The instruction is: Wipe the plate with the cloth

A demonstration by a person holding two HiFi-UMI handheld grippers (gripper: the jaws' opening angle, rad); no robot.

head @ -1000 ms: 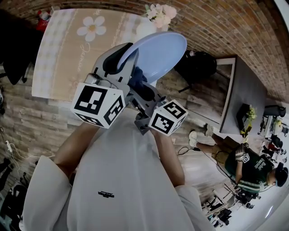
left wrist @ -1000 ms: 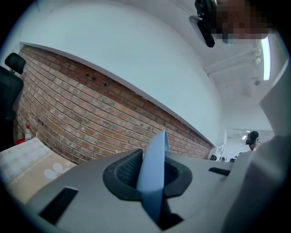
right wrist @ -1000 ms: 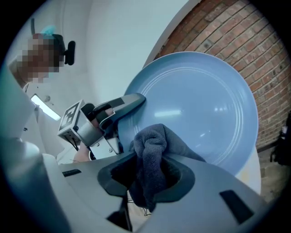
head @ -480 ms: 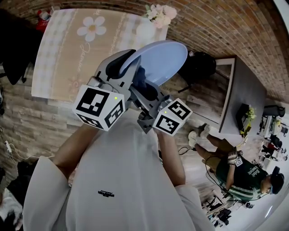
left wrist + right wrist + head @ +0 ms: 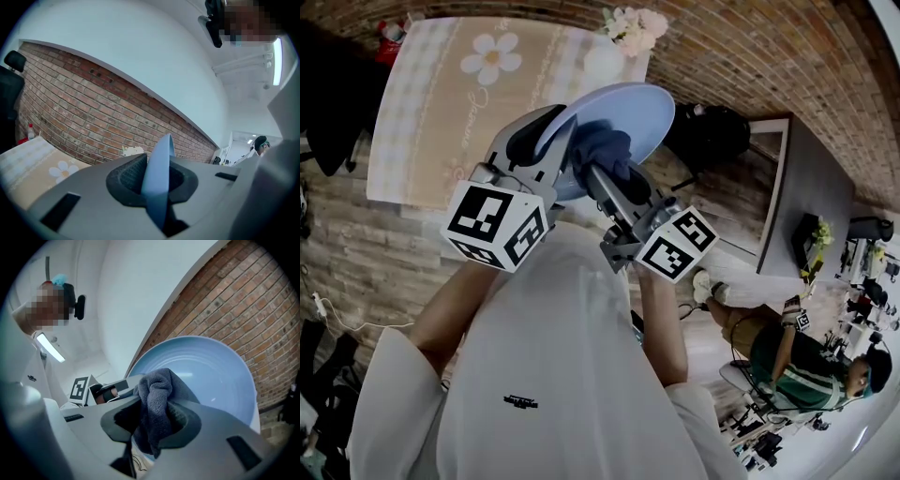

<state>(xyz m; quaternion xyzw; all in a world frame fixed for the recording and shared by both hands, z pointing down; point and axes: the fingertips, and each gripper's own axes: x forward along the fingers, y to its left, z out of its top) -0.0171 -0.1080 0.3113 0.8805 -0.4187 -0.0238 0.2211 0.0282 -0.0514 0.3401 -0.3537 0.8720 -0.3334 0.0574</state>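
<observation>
A pale blue plate [image 5: 628,117] is held up in the air, tilted on edge, with my left gripper [image 5: 546,141] shut on its rim. In the left gripper view the plate's rim [image 5: 157,180] stands edge-on between the jaws. My right gripper [image 5: 598,167] is shut on a dark blue-grey cloth [image 5: 602,148], and the cloth presses against the plate's face. In the right gripper view the cloth [image 5: 157,404] bunches between the jaws in front of the plate [image 5: 220,380].
Below lies a table with a beige flower-print cloth [image 5: 459,84] and a bunch of pale flowers [image 5: 630,26] by the brick wall. A person in a green top [image 5: 811,361] sits at the lower right near a dark desk [image 5: 811,187].
The right gripper with the cloth has slid up and to the right across the plate's face. The plate has tipped a little to the left.
</observation>
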